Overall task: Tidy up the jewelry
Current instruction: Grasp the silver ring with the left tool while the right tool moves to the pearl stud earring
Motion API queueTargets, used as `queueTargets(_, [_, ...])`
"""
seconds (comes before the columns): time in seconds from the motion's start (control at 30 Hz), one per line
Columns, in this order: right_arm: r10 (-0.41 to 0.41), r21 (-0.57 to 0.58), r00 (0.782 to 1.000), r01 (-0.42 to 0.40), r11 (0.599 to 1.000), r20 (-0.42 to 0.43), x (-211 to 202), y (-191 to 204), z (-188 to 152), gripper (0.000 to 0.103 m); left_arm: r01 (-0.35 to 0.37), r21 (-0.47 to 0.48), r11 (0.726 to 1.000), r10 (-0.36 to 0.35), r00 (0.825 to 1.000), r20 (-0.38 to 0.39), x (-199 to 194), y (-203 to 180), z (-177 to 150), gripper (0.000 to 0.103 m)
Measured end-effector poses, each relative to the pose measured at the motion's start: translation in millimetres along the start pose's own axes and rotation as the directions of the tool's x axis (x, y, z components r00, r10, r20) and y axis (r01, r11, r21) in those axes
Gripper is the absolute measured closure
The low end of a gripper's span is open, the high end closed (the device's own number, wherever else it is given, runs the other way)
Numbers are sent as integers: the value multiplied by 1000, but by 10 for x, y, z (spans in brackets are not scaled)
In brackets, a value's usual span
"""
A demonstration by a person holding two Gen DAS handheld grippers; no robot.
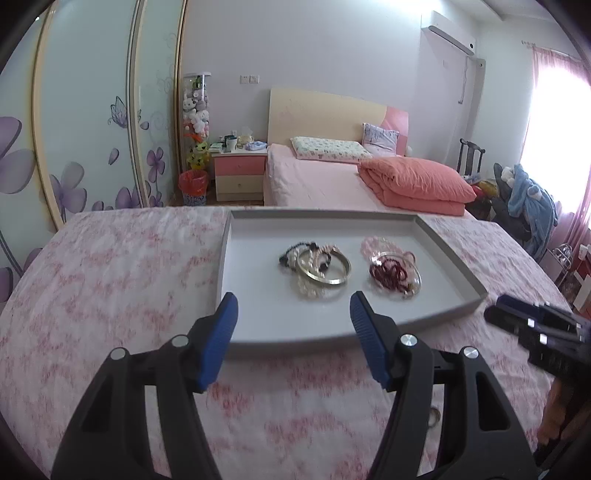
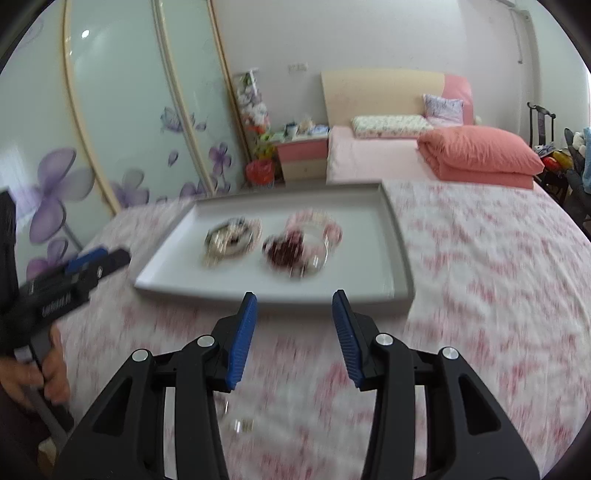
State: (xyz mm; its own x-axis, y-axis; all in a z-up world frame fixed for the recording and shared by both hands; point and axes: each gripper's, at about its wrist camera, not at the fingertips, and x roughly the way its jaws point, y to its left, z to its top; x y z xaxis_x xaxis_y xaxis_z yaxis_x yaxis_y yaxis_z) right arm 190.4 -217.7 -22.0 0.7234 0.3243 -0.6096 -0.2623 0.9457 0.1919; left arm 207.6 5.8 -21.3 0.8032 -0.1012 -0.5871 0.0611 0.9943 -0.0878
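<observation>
Blue-padded left gripper and right gripper, jaws apart, facing tray.

Both wrist cameras sit low over the bed, facing the headboard; each sees the tray near ahead.

Pink floral cloth covers the near surface. Behind it, a bed with pink sheet, floral pillow, lilac cushion, folded coral quilt. Pink and cream nightstand left of the bed, red bin beside it, tube of plush toys above. Wardrobe doors with purple flowers. Air conditioner high on wall.
</observation>
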Motion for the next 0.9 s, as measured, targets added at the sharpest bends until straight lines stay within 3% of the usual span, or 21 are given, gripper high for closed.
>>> queueTargets(0.2, [17, -7, 996, -17, 1000, -90, -89, 73, -393, 59, 18, 10, 1000, -18, 998, -59, -26, -71, -232, 41])
queueTargets(0.33, [13, -31, 993, -17, 999, -121, -117, 137, -556, 59, 74, 17, 997, -72, 991, -117, -18, -161, -372, 41])
queueTargets(0.57, [-26, -5, 993, 26, 1000, -117, -208, -15, -635, 59, 214, 137, 967, -179, 957, -229, 28, -591, -601, 41])
queueTargets(0.73, [-42, 15, 992, 44, 999, -121, -237, -125, -664, 59, 253, 174, 952, -197, 937, -288, 88, -758, -734, 41])
queueTargets(0.9, [-48, 28, 990, 52, 998, -131, -219, -187, -684, 59, 259, 203, 944, -188, 930, -315, 143, -868, -810, 42])
